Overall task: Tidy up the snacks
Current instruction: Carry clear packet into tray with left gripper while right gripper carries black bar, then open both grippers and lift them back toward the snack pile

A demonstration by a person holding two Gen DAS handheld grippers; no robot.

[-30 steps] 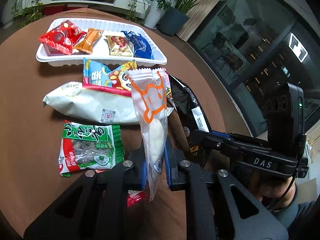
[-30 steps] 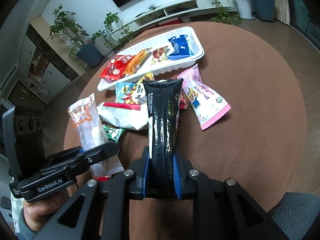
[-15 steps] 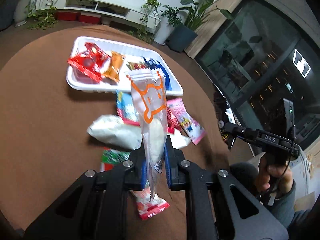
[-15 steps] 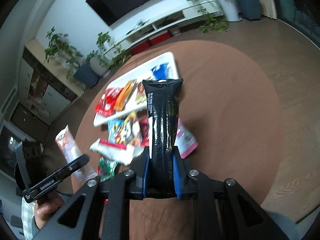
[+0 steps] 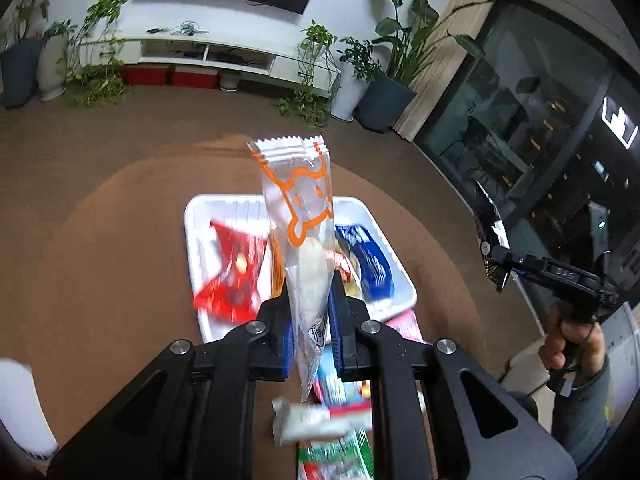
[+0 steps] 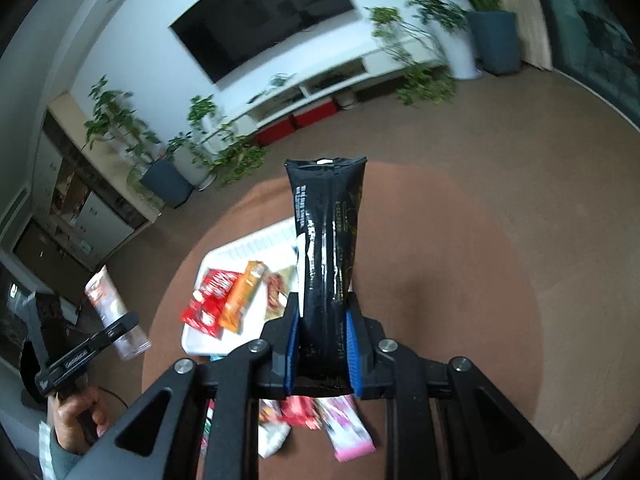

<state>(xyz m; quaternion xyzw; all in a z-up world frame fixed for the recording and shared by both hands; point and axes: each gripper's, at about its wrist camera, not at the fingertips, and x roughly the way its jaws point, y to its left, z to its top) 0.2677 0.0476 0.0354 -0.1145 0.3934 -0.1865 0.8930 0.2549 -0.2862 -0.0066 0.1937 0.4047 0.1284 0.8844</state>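
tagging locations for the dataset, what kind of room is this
Most likely a home living room: a wall-mounted TV over a low white media console, potted plants along the wall, and a round brown table.

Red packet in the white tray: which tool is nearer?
Left, probably. The left tool, shut on a clear packet, hangs just right of the red packet; the right tool, holding a black packet, is past the tray's opposite end.

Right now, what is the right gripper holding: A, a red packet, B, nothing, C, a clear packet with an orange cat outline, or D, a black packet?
D: in the right wrist view the right gripper is shut on the black packet, which stands up between its blue pads; the clear packet with the orange outline is in the left gripper.
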